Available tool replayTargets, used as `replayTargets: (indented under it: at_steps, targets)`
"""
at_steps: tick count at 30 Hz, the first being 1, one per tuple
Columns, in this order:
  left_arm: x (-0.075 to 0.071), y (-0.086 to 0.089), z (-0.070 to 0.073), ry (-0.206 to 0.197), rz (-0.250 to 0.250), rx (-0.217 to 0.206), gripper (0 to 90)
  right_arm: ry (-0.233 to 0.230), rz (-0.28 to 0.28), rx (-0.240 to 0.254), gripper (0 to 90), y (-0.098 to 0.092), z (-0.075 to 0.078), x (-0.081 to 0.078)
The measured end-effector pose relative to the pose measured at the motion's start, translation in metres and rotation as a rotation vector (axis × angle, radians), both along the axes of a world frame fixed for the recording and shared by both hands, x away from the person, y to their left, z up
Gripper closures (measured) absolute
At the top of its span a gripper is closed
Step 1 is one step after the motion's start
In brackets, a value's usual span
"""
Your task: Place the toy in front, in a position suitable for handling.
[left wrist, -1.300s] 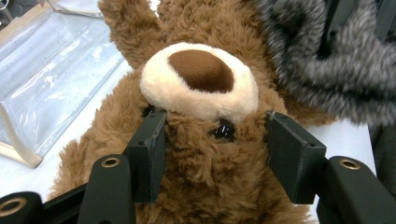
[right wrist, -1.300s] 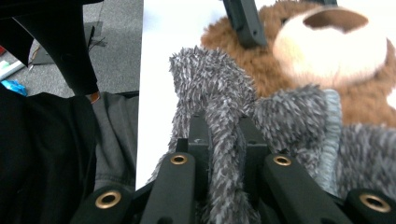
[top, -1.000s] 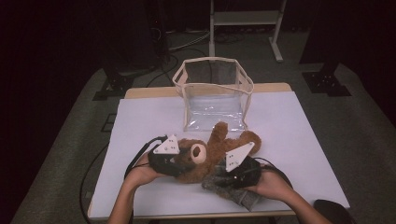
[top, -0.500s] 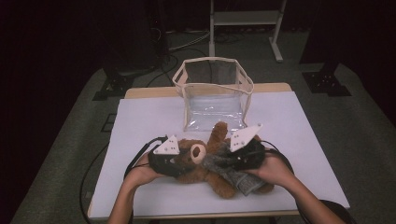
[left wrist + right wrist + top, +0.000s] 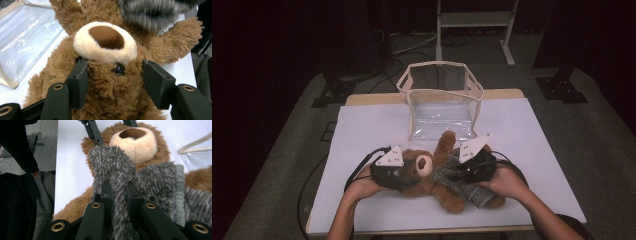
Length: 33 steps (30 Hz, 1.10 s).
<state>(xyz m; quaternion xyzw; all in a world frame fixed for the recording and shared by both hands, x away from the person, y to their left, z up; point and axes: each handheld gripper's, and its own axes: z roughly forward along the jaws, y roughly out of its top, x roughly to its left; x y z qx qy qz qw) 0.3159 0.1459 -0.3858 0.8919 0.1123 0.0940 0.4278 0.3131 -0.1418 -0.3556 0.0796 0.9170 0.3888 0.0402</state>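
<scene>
High view. Table [image 5: 362,130]: white top, set on a grey floor. Bear [image 5: 432,175]: brown plush, lying on its back near the front edge of the table, one arm raised toward the far side. Bag [image 5: 441,102]: clear plastic with beige trim, standing open just behind the bear. Cloth [image 5: 462,182]: grey fuzzy garment, draped over the bear's body at the person's right. Left claw [image 5: 404,172]: at the bear's head, held by the left hand [image 5: 362,182], grey plate on top. Right claw [image 5: 459,172]: on the cloth, held by the right hand [image 5: 507,182], grey plate on top. Black cables trail from both toward the front edge.

Left gripper view. Left claw [image 5: 113,82]: its jaws stand on either side of the bear's [image 5: 105,50] head, just below the cream muzzle, pads pressed into the fur; it grips the head. Bag [image 5: 27,37]: lies flat and clear at upper left, beside the bear. Cloth [image 5: 152,10]: blurred, at the top edge.

Right gripper view. Right claw [image 5: 117,192]: jaws closed tight on a fold of the cloth [image 5: 160,182], which rises between them and spreads over the bear's [image 5: 135,142] chest. Bag [image 5: 197,152]: edge at right. Table [image 5: 72,157]: white, under the bear.
</scene>
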Motion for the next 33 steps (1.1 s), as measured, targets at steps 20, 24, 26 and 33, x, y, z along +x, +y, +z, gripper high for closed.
replayTargets:
  at_steps: [20, 24, 26, 33]
  targets:
    - [-0.002, 0.003, 0.010, -0.010, -0.017, -0.017, 35.6, 0.078, -0.076, 0.059, 78.9, -0.017, 0.004, 0.040]
    - [-0.006, -0.001, 0.017, -0.031, -0.024, -0.034, 32.9, 0.101, -0.061, 0.078, 78.9, -0.020, 0.000, 0.033]
    - [-0.006, -0.006, 0.015, -0.027, -0.034, -0.024, 32.9, 0.112, -0.047, 0.079, 78.9, -0.020, -0.001, 0.027]
    - [-0.007, -0.014, 0.007, 0.002, -0.065, -0.001, 36.3, 0.074, -0.022, 0.061, 78.9, -0.012, 0.005, 0.021]
